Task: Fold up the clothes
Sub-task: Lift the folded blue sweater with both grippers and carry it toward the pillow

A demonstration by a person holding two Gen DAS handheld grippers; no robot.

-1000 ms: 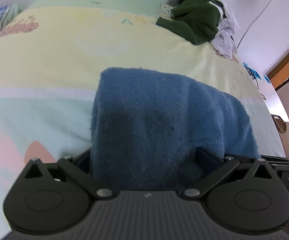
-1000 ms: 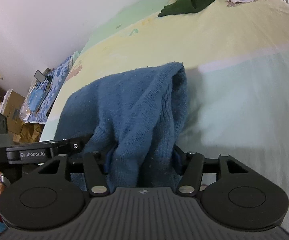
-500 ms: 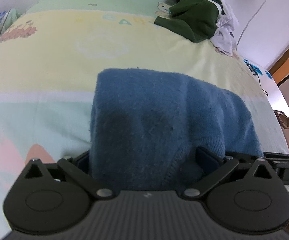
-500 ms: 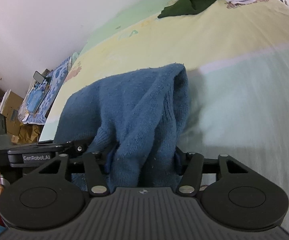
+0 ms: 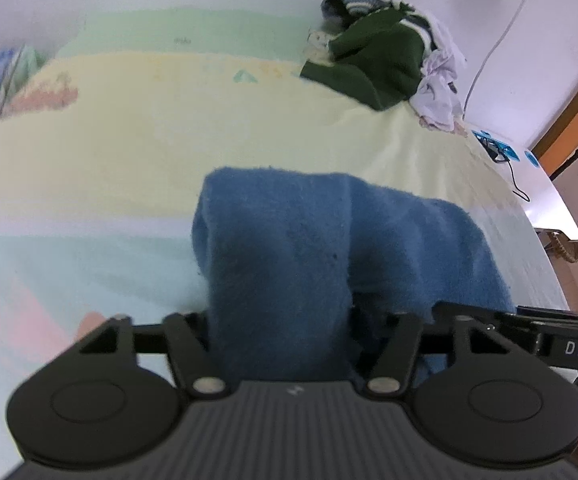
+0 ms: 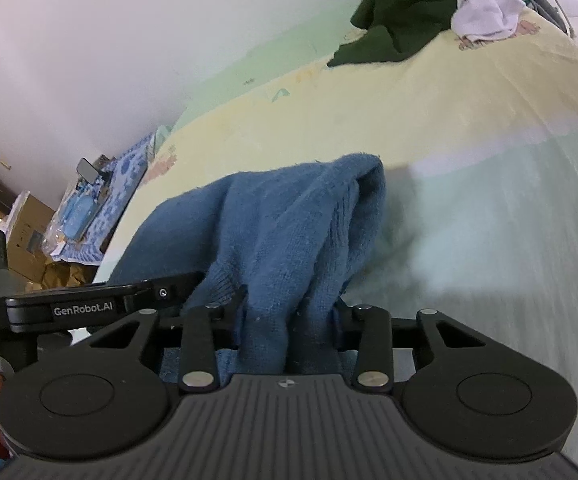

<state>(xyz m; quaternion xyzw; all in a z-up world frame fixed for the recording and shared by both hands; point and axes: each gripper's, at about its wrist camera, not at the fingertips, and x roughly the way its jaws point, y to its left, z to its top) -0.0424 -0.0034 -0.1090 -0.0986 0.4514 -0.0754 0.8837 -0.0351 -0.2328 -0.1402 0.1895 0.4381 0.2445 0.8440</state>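
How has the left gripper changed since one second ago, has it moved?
Yes. The left gripper has just been closing on the blue sweater; against the bedsheet, its place barely shifted.

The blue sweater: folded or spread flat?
Folded: the blue sweater lies doubled on the bed, layered edges bunched between both grippers' closing jaws.

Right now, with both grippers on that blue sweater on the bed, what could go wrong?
1. The left gripper and right gripper have just been closing on bunched blue sweater; each may catch uneven layers, skewing the fold.
2. The grippers sit close together, so a lift may leave the rest sagging or dragging across the bedsheet.
3. The thick knit could slip out.
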